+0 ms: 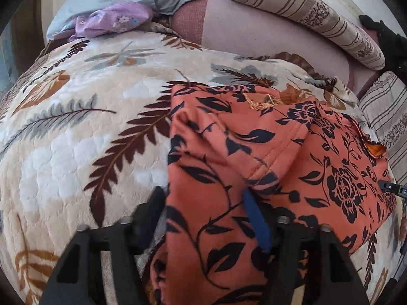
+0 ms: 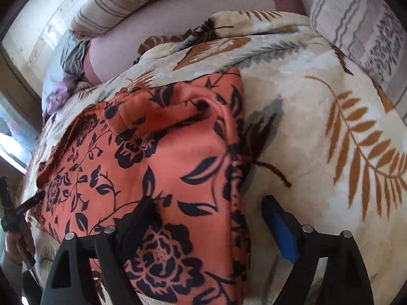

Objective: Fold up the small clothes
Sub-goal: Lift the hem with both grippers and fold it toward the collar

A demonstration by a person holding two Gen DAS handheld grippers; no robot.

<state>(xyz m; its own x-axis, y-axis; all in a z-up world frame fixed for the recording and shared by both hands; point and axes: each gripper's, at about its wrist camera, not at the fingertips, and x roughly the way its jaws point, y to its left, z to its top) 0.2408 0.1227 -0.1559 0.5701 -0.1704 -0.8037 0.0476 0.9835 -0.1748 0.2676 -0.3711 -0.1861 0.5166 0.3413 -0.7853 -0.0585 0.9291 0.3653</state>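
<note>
An orange garment with a black floral print lies partly folded on the leaf-patterned blanket, toward its pillow-side edge. The left gripper reaches low over one edge of the cloth, jaws spread wide, fabric bunched between them but not pinched. The right gripper comes in low from the opposite edge, equally wide, straddling the garment's folded border without clamping it.
</note>
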